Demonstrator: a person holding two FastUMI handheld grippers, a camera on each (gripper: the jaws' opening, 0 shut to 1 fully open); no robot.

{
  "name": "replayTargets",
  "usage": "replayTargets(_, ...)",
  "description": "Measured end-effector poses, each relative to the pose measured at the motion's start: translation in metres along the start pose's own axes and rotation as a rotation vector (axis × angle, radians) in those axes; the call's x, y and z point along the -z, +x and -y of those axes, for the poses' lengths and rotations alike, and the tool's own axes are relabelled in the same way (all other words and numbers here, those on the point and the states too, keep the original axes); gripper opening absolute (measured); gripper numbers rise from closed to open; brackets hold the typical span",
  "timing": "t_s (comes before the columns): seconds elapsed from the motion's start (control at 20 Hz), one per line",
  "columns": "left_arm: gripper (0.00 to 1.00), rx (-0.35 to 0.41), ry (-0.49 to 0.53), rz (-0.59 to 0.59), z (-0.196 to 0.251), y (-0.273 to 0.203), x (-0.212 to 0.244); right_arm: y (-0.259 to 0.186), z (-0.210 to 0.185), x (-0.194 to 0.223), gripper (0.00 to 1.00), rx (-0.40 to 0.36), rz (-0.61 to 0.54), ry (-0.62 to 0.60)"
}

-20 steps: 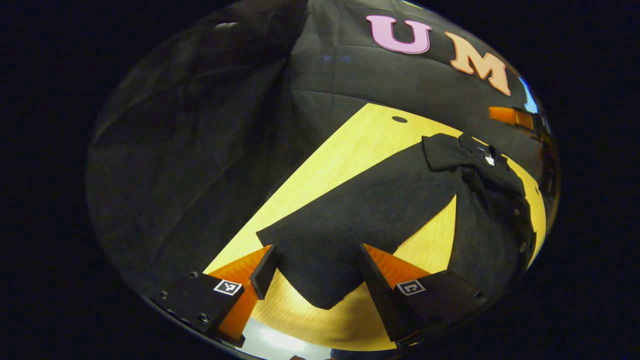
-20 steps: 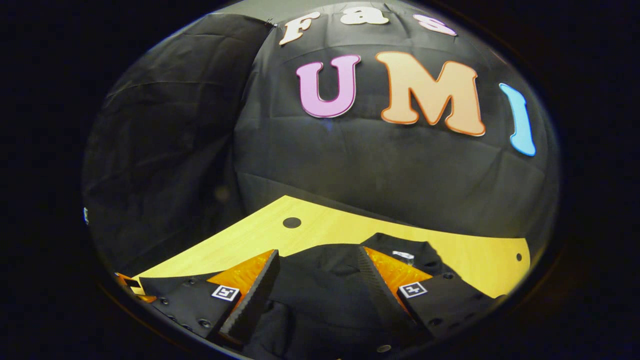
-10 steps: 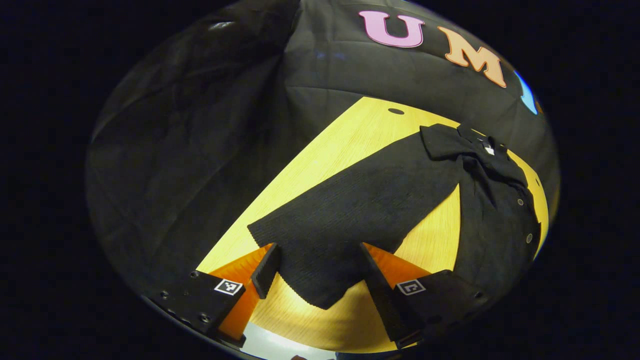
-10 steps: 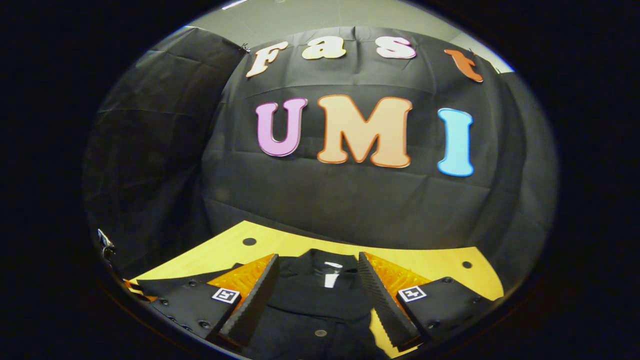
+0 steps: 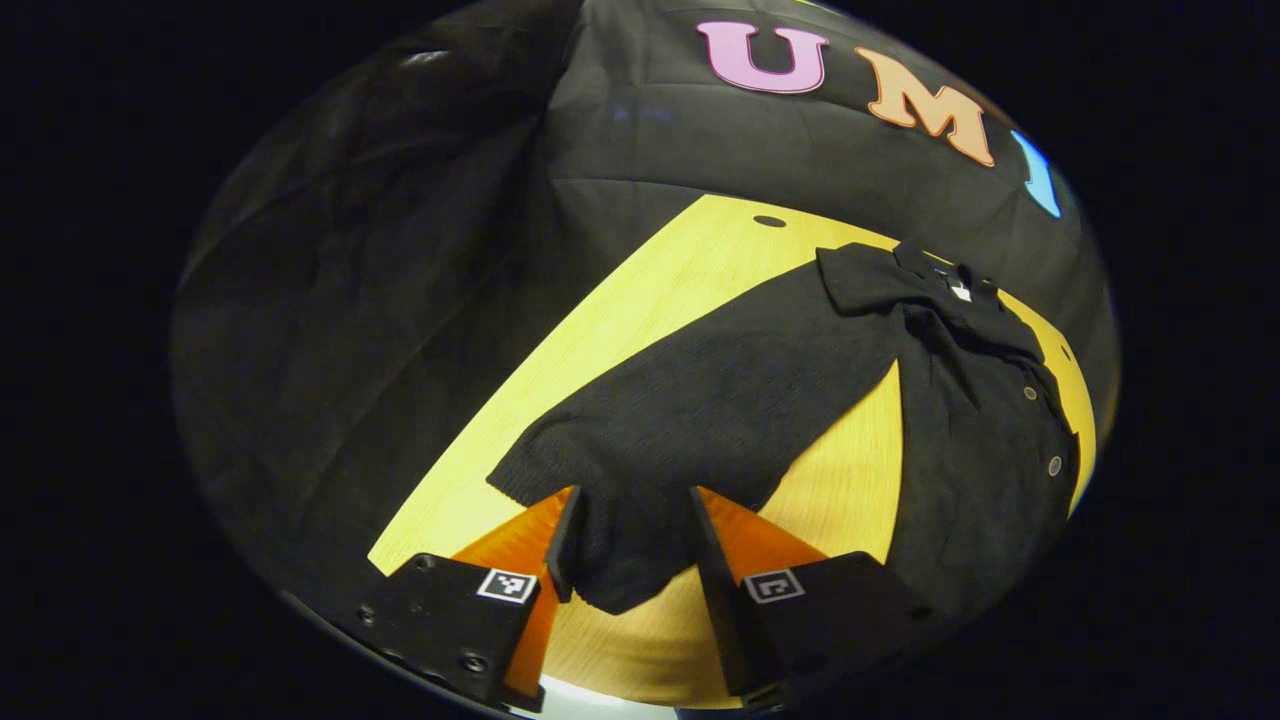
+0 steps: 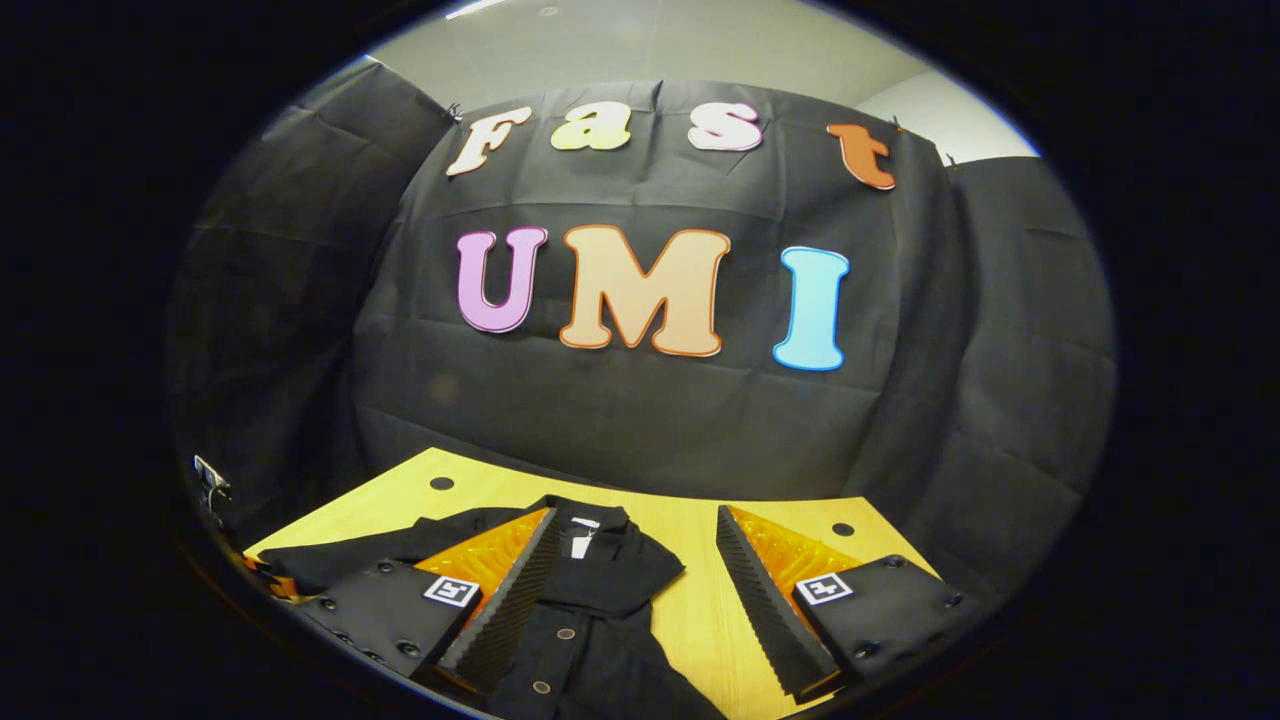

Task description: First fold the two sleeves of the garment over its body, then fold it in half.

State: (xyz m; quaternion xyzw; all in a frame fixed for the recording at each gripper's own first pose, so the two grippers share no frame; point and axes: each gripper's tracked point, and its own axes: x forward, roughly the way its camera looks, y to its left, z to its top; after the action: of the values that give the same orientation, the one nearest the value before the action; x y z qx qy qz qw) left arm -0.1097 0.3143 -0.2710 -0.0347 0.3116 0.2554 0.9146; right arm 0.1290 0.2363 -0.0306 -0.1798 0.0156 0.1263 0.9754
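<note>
A black button-front garment [image 5: 985, 450] lies flat on the yellow wooden table [image 5: 650, 300], collar [image 5: 935, 290] at the far end. Its long sleeve [image 5: 720, 400] stretches out toward me across the table. My left gripper [image 5: 632, 495] is down at the sleeve's cuff. Its jaws have narrowed to either side of the cloth with a wide gap still between them. In the right gripper view the garment [image 6: 600, 575] lies below and left of my right gripper [image 6: 635, 512], which hovers open with nothing in it. The collar sits by its left finger [image 6: 510, 590].
Small round holes mark the table top [image 6: 700, 610] near the far corners, one hole [image 6: 441, 483] at the left and another hole [image 6: 843, 529] at the right. Black cloth walls close in behind and beside the table. Bare wood shows between sleeve and body.
The left jaws have narrowed around the sleeve's cuff. The right gripper has lifted and swung right, so the collar moved from between its fingers to its left.
</note>
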Motion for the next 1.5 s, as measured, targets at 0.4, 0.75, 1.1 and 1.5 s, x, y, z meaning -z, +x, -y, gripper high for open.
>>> replayTargets(0.4,0.07,0.010,-0.012,-0.014,0.014,0.003,0.000,-0.038,0.034,0.011,0.98,0.085,0.010,0.058)
replayTargets(0.75,0.00,-0.024,-0.036,-0.046,0.013,0.005,0.001,-0.062,0.078,0.033,1.00,0.151,-0.020,0.084)
replayTargets(1.1,0.00,-0.008,-0.196,-0.061,0.019,-0.004,-0.021,-0.081,0.135,0.062,0.99,0.233,-0.062,0.192)
replayTargets(1.5,0.00,0.138,-0.219,0.115,0.100,-0.024,-0.130,-0.095,0.178,0.088,0.99,0.279,-0.104,0.219)
